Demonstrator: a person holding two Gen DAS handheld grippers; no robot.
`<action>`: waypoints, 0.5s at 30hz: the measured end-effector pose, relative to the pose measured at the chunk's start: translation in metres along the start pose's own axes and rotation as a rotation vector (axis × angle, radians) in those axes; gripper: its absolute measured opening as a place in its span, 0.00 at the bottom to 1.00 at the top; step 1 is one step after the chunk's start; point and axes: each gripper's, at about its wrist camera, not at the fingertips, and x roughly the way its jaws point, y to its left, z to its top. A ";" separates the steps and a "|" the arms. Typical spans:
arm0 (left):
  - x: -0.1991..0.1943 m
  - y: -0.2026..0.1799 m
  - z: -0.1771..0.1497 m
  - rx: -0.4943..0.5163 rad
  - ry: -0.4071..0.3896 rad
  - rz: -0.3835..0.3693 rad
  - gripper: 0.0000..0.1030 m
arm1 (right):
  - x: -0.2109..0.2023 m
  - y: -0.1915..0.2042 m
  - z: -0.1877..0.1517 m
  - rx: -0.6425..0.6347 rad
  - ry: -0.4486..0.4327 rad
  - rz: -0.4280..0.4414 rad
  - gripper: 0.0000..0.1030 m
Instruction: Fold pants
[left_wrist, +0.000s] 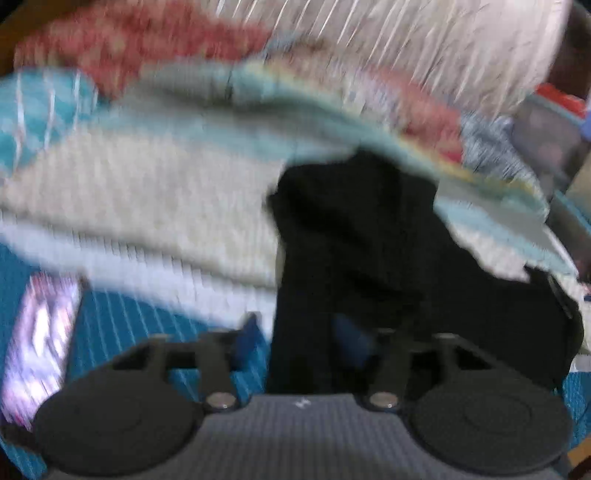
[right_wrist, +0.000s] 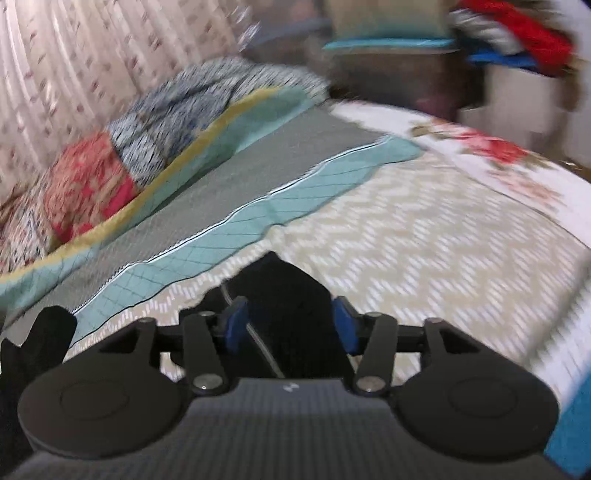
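Left wrist cam: low behind left hand-held gripper (left_wrist: 301, 328), looking forward along its fingers, close over bed (left_wrist: 147, 192), heavily blurred. Right wrist cam: same mount behind right hand-held gripper (right_wrist: 291, 325), facing across bed toward curtain (right_wrist: 74, 66). Shared: black pants (left_wrist: 362, 236), patchwork quilt (right_wrist: 122, 155), zigzag cover (right_wrist: 406, 240).

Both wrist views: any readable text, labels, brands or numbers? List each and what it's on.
No readable words or numbers in either view; both are motion-blurred.
Small white mark on the left tool body: a logo, too small to read.
Same small white mark on the right tool body: unreadable.
Glossy packet at lower left on the blue cover: bright print, blurred beyond reading.
Black pants: no visible label.
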 end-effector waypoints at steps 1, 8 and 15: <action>0.006 0.002 -0.003 -0.028 0.043 -0.001 0.63 | 0.017 -0.001 0.010 0.001 0.037 0.012 0.64; 0.021 0.022 -0.014 -0.246 0.192 -0.111 0.65 | 0.100 -0.004 0.027 -0.018 0.256 0.005 0.56; 0.024 0.014 0.025 -0.298 0.140 -0.139 0.09 | 0.059 0.011 0.043 0.068 0.143 0.113 0.06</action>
